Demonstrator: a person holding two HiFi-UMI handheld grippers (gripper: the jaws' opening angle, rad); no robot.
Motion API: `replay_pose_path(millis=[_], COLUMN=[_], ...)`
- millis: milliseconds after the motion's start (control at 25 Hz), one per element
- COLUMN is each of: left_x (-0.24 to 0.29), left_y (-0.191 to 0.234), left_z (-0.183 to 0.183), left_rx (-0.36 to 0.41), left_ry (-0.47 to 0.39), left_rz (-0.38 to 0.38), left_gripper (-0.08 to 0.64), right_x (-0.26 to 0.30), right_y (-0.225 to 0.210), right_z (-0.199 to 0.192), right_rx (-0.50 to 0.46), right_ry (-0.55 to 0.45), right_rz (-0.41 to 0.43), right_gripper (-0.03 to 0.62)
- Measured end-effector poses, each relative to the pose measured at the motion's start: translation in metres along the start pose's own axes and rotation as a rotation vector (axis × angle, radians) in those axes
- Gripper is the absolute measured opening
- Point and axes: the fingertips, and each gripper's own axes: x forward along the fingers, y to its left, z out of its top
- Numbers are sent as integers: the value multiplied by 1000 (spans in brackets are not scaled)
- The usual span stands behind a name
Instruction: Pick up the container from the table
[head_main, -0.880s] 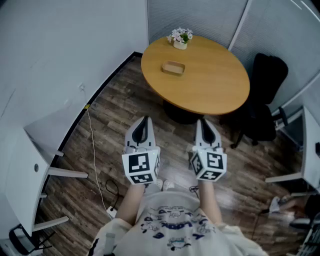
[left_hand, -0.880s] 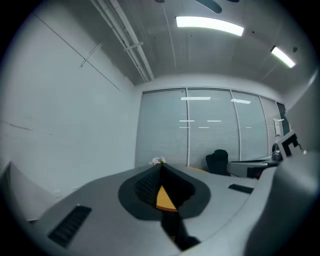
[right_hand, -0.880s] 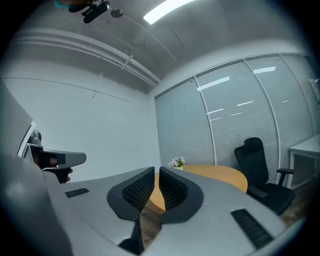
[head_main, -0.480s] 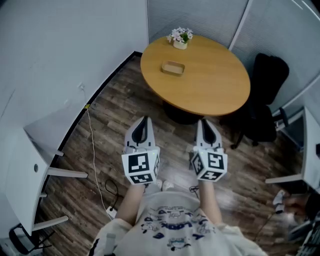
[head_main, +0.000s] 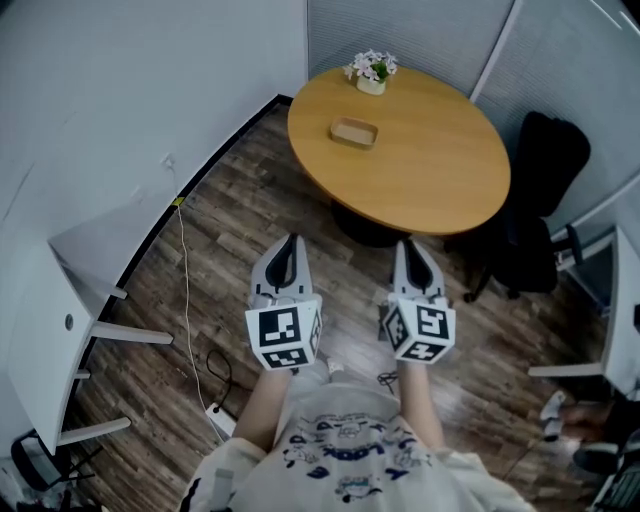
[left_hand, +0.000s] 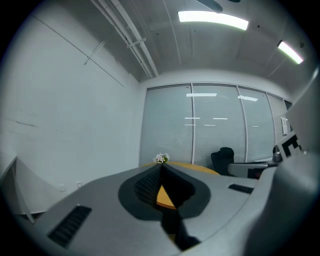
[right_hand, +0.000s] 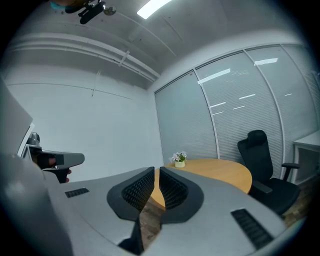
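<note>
The container (head_main: 354, 132) is a small shallow wooden tray on the round wooden table (head_main: 440, 175), seen far ahead in the head view. A little pot of flowers (head_main: 370, 73) stands behind it near the table's far edge. My left gripper (head_main: 290, 243) and right gripper (head_main: 410, 247) are held side by side over the floor, well short of the table, both shut with nothing in them. The left gripper (left_hand: 161, 167) points at the flowers (left_hand: 161, 158). The right gripper (right_hand: 156, 171) points toward the table (right_hand: 220, 172) and flowers (right_hand: 179, 159). The jaws hide the container in both gripper views.
A black office chair (head_main: 535, 205) stands at the table's right. White desks sit at the left (head_main: 60, 330) and far right (head_main: 625, 300). A cable (head_main: 187, 300) runs along the wood floor to a power strip (head_main: 222, 420). Walls and glass partitions close the room.
The head view has shifted a little, so the table and flowers sit slightly further right. Both grippers hold the same place and stay shut.
</note>
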Motion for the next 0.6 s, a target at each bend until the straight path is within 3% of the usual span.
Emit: replay_pose_path(millis=[280,600], left_x=[16,71], left_y=[11,26], left_z=[-12,-17], left_rx=[-10,-30], left_ry=[34,43], left_rz=[18,5], left_gripper=[3,3], right_x=[20,75], right_y=[2,-7], right_z=[-11,-14], right_rx=[11,-6], right_ry=[33,50], right_rz=[14,3], right_gripper=[32,32])
